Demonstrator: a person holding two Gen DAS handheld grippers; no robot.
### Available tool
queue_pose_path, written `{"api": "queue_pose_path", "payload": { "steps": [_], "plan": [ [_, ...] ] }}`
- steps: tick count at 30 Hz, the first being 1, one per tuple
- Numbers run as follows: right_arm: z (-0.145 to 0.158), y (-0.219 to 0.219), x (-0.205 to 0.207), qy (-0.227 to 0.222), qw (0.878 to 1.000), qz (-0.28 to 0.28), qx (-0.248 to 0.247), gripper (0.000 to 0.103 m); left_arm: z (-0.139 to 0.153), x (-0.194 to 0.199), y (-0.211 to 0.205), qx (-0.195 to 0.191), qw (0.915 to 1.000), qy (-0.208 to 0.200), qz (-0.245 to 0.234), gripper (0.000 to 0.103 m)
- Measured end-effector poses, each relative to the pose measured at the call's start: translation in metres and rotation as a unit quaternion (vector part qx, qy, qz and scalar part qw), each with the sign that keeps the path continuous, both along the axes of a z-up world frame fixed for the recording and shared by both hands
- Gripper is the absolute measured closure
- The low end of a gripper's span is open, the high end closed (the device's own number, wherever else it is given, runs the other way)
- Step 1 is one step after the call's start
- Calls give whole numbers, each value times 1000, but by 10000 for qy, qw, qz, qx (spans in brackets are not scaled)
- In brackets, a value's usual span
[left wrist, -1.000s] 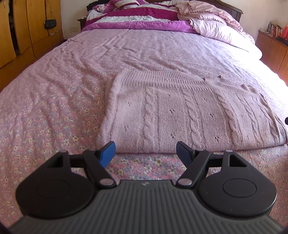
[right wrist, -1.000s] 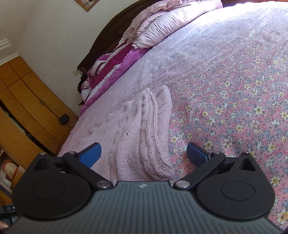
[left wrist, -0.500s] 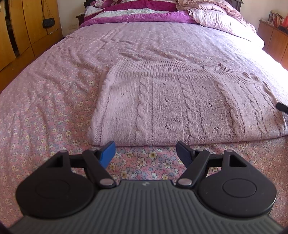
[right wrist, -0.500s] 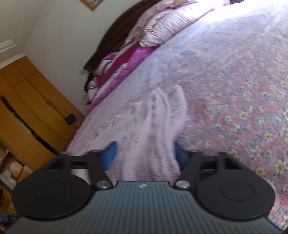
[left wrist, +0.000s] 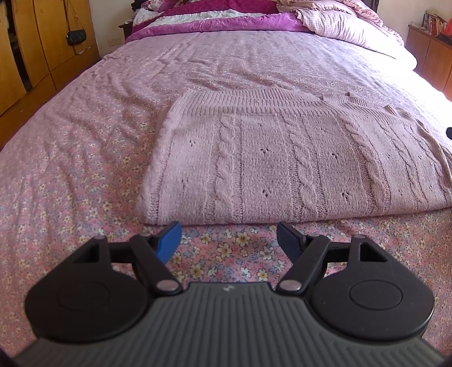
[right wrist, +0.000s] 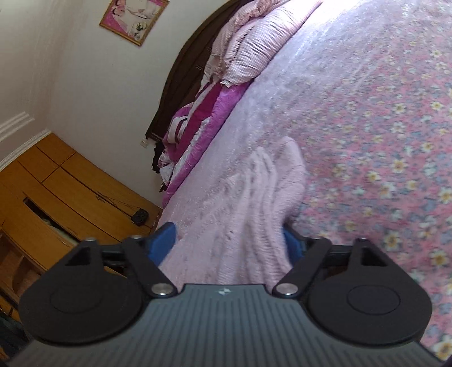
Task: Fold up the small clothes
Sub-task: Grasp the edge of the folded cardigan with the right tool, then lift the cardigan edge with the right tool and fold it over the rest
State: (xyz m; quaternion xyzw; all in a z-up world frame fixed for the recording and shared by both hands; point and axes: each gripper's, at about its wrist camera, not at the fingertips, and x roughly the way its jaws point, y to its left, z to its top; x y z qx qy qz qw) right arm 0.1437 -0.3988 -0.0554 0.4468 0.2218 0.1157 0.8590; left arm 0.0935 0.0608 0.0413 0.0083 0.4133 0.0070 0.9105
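A pink cable-knit sweater (left wrist: pixel 282 158) lies folded flat on the flowered bed sheet (left wrist: pixel 70 169). My left gripper (left wrist: pixel 228 240) stands open just short of the sweater's near edge, with only sheet between its blue pads. In the right wrist view the sweater's end (right wrist: pixel 254 197) lies between the jaws of my right gripper (right wrist: pixel 228 242), which are opening. The right pad touches the knit's edge and the left pad stands apart from it. This view is blurred.
A purple quilt and pillows (left wrist: pixel 226 19) are piled at the head of the bed. A wooden wardrobe (left wrist: pixel 42 42) with a small black bag (left wrist: pixel 75 35) stands on the left, a wooden cabinet (left wrist: pixel 429 53) on the right. A framed picture (right wrist: pixel 135 17) hangs on the wall.
My right gripper moved forward over the sweater's end and rolled; its jaws narrowed around the knit, then widened again. The left gripper tipped slightly down toward the sweater, jaws unchanged.
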Motion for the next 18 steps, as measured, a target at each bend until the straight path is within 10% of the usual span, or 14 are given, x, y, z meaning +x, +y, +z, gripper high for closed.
{"api": "queue_pose_path", "payload": {
  "steps": [3,5,7,18],
  "plan": [
    [1,8,5,19,9996,8,-274,27,3,-1,3,9,10000,-24,20,27],
    [-4,4,8,137,9999,3,3,62,5,-1,5,40,10000,-42,17,27],
    [-5,0,6,111,9998,-67,157,73,8,-1,7,71,9999,-81,24,27],
    [48,28,10,-435,9986,299,-58,84,24,-6,30,24,9996,-239,173,27]
  ]
}}
